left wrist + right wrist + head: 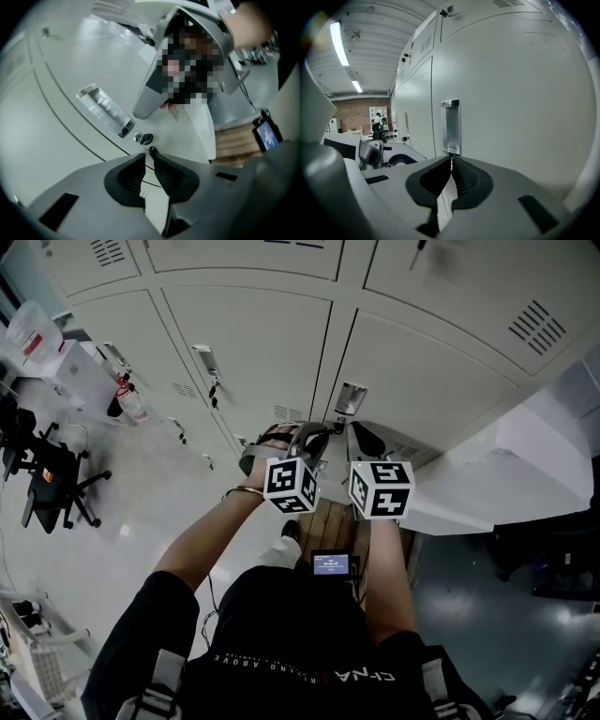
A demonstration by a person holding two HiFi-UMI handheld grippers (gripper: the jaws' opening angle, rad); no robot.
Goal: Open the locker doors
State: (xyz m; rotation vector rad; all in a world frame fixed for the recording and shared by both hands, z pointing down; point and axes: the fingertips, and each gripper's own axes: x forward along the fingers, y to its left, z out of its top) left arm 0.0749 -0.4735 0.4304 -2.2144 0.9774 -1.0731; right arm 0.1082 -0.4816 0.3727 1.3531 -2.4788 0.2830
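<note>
Facing a closed steel locker door: likely stiff, light-swinging, too slick to grip by its face. Best hooked at the recessed chrome handle. Right gripper pressed together just below it; left gripper likewise closed, empty, beside the key lock.

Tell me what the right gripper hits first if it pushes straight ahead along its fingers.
Most likely the bottom edge of the recessed metal handle on the locker door; the right gripper points its shut fingers right at it.
</note>
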